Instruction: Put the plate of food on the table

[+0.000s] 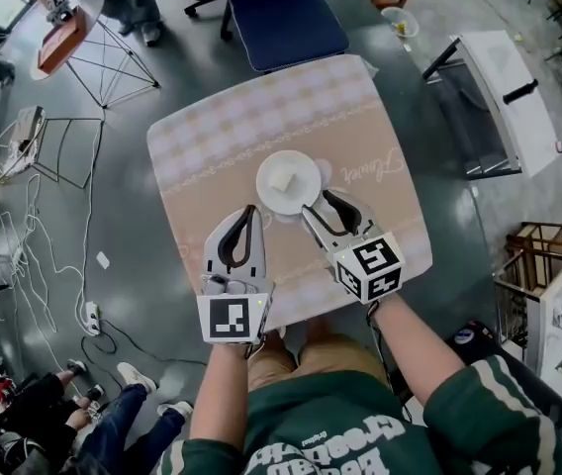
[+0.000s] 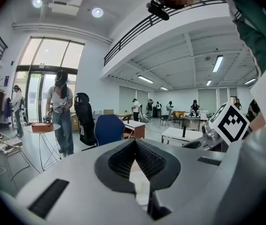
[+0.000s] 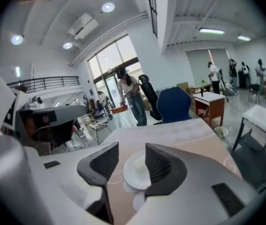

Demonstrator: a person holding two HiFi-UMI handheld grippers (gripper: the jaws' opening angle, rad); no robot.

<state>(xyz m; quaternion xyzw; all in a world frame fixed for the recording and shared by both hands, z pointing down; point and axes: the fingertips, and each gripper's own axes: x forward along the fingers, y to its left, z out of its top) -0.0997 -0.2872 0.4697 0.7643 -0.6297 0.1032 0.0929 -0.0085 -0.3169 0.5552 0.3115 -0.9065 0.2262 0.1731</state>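
Left tool point(image 1: 253, 210) is closed; right tool point(image 1: 318, 202) stands apart, empty, near the plate point(image 1: 288, 181).

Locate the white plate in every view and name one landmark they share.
Head view: the plate lies at picture centre.
Left gripper view: a pale sliver between the fingers; cannot tell if it is the plate.
Right gripper view: the plate shows lower centre, through the gap between the fingers.
Shared landmark: the blue chair.

A green sweatshirt point(image 1: 345, 433) (white lettering) tops tan trousers point(image 1: 286, 361).
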